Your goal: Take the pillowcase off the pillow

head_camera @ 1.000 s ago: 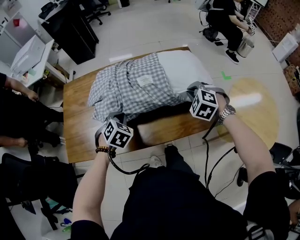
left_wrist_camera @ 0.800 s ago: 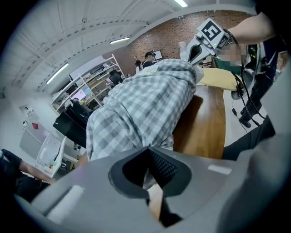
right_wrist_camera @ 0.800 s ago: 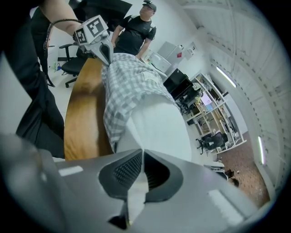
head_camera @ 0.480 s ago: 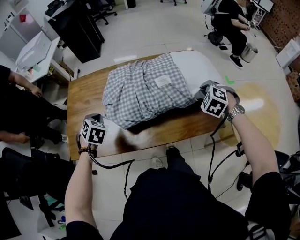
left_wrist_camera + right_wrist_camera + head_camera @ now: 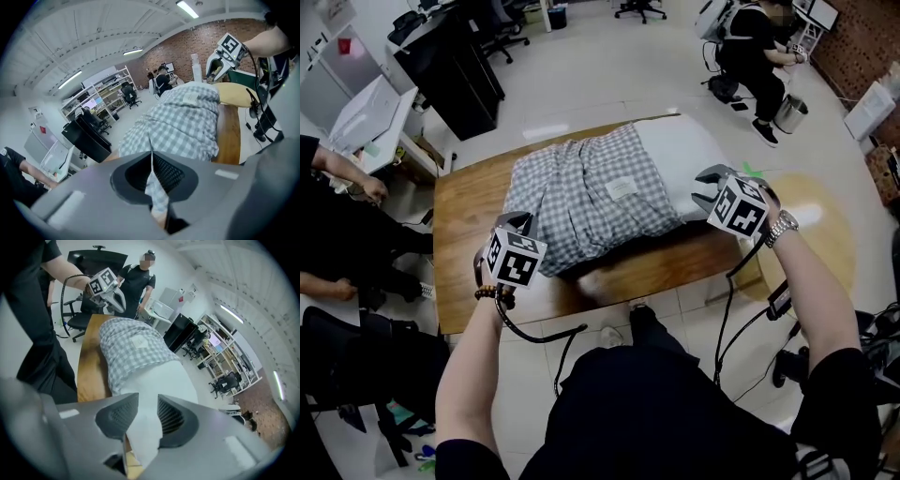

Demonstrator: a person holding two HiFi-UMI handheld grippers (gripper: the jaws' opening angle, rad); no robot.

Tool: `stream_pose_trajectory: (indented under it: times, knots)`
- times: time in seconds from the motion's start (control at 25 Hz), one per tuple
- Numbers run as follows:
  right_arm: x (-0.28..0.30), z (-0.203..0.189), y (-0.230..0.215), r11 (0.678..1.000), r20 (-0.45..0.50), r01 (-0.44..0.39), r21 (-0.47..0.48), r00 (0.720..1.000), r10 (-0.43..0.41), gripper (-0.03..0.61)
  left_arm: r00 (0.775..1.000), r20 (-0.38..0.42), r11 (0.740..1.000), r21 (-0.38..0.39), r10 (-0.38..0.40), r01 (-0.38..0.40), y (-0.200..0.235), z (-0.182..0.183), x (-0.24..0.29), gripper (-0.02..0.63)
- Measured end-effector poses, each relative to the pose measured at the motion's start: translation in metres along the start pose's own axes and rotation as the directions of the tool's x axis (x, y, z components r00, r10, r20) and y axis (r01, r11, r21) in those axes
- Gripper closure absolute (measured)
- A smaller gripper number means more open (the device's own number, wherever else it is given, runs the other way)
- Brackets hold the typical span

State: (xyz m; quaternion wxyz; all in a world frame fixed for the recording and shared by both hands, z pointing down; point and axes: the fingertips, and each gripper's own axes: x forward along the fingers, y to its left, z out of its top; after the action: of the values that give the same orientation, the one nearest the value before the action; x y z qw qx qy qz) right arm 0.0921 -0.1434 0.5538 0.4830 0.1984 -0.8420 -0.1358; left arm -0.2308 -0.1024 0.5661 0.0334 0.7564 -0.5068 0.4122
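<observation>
On table (image 5: pixel 459 234), left tool (image 5: pixel 516 223) pinches pillowcase (image 5: pixel 581 192); right tool (image 5: pixel 710 183) opening around pillow (image 5: pixel 680 150).

One pillow (image 5: pixel 680 155), one pillowcase (image 5: pixel 581 202), one table (image 5: pixel 461 239), two claws (image 5: pixel 514 222) (image 5: pixel 710 181).

Wooden table (image 5: pixel 456 217), rectangular, on a pale tiled floor (image 5: pixel 600 75). Carries one white pillow (image 5: pixel 680 155), lying flat across the far half and reaching the right edge. Covered over its left part by a grey checked pillowcase (image 5: pixel 581 197), bunched and wrinkled, spilling onto the wood. Bare boards along the left and near sides.
</observation>
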Motion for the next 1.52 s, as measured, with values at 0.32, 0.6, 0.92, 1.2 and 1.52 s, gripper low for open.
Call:
stream_pose_trajectory:
  times: [0.32,0.6,0.92,1.2,1.52]
  knots:
    - [0.006,0.009,-0.032,1.0,0.007,-0.023,0.002,1.0,0.023,0.391,0.993,0.05,0.994,0.004,-0.11,0.11,-0.001,0.061,0.015,0.42]
    - [0.022,0.032,-0.078,0.996,0.057,-0.087,0.031,0.995,0.085,0.336,0.966,0.018,0.964,-0.071,-0.257,0.258,-0.007,0.105,0.042,0.337]
    - [0.064,0.044,-0.114,0.974,0.063,-0.222,0.038,0.973,0.22,0.262,0.93,-0.037,0.922,-0.153,-0.366,0.357,-0.005,0.148,0.098,0.327]
    - [0.11,0.047,-0.138,0.933,0.041,-0.358,0.031,0.933,0.357,0.25,0.89,-0.172,0.898,-0.212,-0.423,0.385,0.008,0.142,0.164,0.324]
    - [0.158,0.036,-0.132,0.881,-0.007,-0.469,0.066,0.882,0.47,0.25,0.831,-0.261,0.867,-0.242,-0.491,0.436,0.007,0.13,0.196,0.378]
